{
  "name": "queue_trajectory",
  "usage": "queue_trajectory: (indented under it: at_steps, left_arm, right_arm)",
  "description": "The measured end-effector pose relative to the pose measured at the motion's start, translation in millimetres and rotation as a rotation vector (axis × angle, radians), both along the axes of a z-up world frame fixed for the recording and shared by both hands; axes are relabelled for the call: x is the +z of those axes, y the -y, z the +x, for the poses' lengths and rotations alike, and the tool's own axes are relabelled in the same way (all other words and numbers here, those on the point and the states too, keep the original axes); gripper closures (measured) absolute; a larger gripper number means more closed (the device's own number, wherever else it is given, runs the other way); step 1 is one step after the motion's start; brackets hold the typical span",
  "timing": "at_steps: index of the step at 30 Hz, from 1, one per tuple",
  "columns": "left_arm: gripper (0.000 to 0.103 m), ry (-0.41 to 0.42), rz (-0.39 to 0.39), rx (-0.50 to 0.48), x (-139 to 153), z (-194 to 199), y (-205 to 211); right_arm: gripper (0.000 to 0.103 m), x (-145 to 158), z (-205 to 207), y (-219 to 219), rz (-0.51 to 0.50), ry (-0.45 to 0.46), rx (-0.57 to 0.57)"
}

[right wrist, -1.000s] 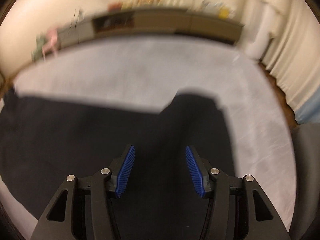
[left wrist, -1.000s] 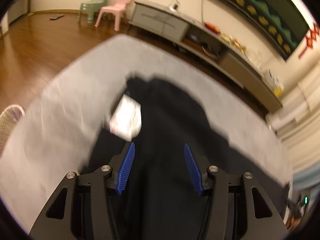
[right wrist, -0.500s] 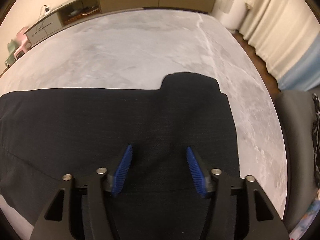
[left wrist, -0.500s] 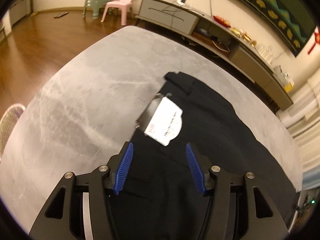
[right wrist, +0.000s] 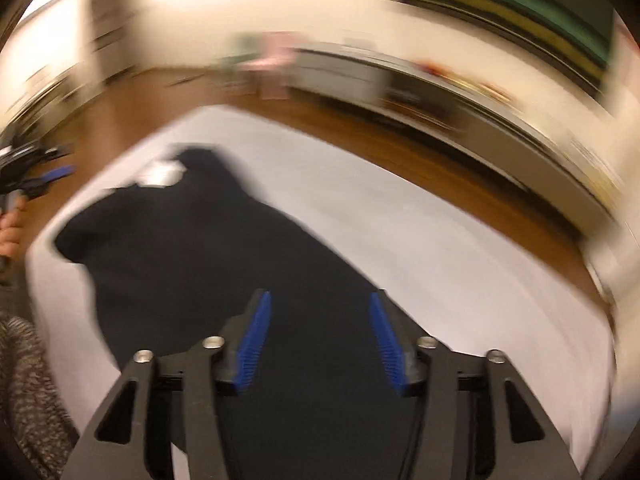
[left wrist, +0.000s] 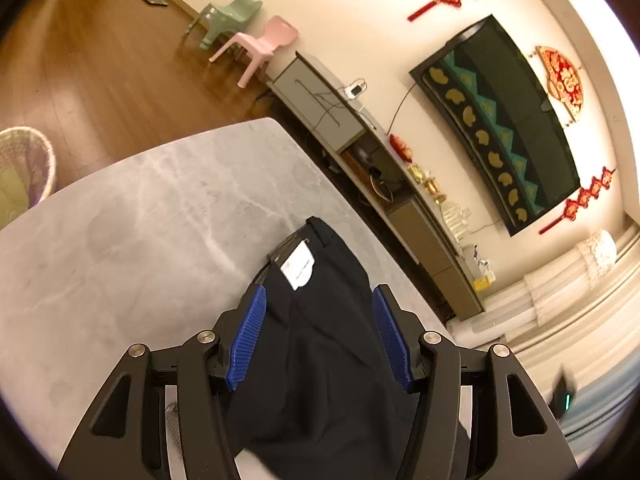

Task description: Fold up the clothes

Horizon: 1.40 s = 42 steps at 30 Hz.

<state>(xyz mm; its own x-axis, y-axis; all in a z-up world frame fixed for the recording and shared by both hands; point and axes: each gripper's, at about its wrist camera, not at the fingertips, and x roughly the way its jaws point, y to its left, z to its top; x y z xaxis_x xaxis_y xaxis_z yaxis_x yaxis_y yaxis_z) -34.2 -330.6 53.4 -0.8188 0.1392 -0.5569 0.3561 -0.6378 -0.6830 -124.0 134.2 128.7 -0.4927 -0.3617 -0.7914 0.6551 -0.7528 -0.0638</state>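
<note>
Dark navy trousers (left wrist: 320, 340) lie flat on the grey marble table (left wrist: 132, 236), with a white paper tag (left wrist: 298, 268) at the waistband end. My left gripper (left wrist: 318, 336) is open and empty, raised above the trousers. In the blurred right wrist view the trousers (right wrist: 208, 248) stretch away towards the far left, the tag (right wrist: 160, 176) at their far end. My right gripper (right wrist: 318, 340) is open and empty over the near part of the cloth. The left gripper (right wrist: 32, 176) shows at that view's left edge.
A woven basket (left wrist: 20, 172) stands on the wooden floor left of the table. A low grey cabinet (left wrist: 380, 176) runs along the far wall under a dark screen (left wrist: 500, 120). Green (left wrist: 228, 16) and pink (left wrist: 260, 46) small chairs stand by the wall.
The left gripper has lifted and tilted up, so the trousers look smaller and farther. The right gripper has swung sharply left, now looking along the trousers towards the tag end.
</note>
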Motion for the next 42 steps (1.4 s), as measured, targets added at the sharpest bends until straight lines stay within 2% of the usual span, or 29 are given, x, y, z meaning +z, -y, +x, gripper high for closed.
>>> queue_trajectory:
  at_steps: [2,4,6,8,10,13,14,15,18,20,23,26,28,29,30,31,33,34,36,38,41,42]
  left_arm:
    - [0.045,0.004,0.003,-0.013,-4,6,0]
    - [0.045,0.004,0.002,-0.024,-3,15,6]
    - [0.045,-0.012,0.029,-0.031,-5,19,15]
    - [0.045,-0.033,0.064,-0.040,-9,24,23]
    - [0.045,-0.042,0.087,-0.054,-15,26,27]
    - [0.045,-0.040,0.130,-0.073,-24,27,32]
    - [0.045,-0.043,0.145,-0.077,-25,27,33]
    - [0.045,-0.047,0.159,-0.081,-26,28,34]
    - [0.045,-0.062,0.179,-0.067,-24,36,38]
    - [0.045,-0.070,0.174,-0.050,-22,41,40]
    - [0.045,-0.062,0.126,-0.017,-17,46,41]
    - [0.045,-0.020,0.111,-0.013,-24,41,44]
    - [0.045,0.002,0.119,-0.001,-32,40,49]
    - [0.045,0.010,0.123,0.010,-35,40,53]
    - [0.045,0.016,0.133,0.029,-39,43,58]
    - [0.045,0.017,0.141,0.046,-41,46,63]
    - [0.045,0.013,0.157,0.076,-43,52,70]
    - [0.045,0.007,0.168,0.091,-43,55,73]
    - [0.045,-0.003,0.181,0.100,-43,57,73]
    - [0.045,-0.011,0.190,0.092,-43,57,69]
    - [0.045,0.009,0.166,0.045,-44,55,57]
    - [0.045,0.016,0.153,0.013,-45,55,50]
  right_arm:
    - [0.037,-9,-27,82,0.026,-0.024,0.136]
    - [0.036,-32,-64,155,0.068,-0.019,0.206]
    - [0.036,-59,-100,216,0.102,0.024,0.245]
    - [0.036,-82,-114,272,0.142,0.048,0.268]
    - [0.036,-105,-134,298,0.186,0.075,0.265]
    - [0.037,-123,-146,311,0.223,0.113,0.279]
    - [0.046,-126,-149,313,0.217,0.128,0.286]
    - [0.081,-124,-147,311,0.191,0.144,0.301]
    - [0.092,-109,-129,310,0.187,0.105,0.342]
    - [0.094,-96,-121,302,0.159,0.084,0.339]
    - [0.094,-76,-130,285,0.127,0.042,0.248]
    - [0.093,-94,-155,274,0.216,0.023,0.092]
    - [0.085,-112,-160,269,0.302,0.039,0.019]
    - [0.077,-118,-160,267,0.343,0.041,-0.009]
    - [0.072,-115,-152,264,0.362,0.021,-0.022]
    - [0.070,-102,-137,259,0.338,-0.021,-0.025]
    - [0.050,-67,-87,248,0.213,-0.097,0.001]
    - [0.045,-54,-56,246,0.149,-0.110,0.036]
    - [0.033,-36,15,243,0.031,-0.098,0.164]
    - [0.027,-42,82,255,0.006,-0.036,0.344]
    - [0.028,-80,132,277,0.151,0.013,0.477]
    - [0.052,-96,136,282,0.212,0.019,0.480]
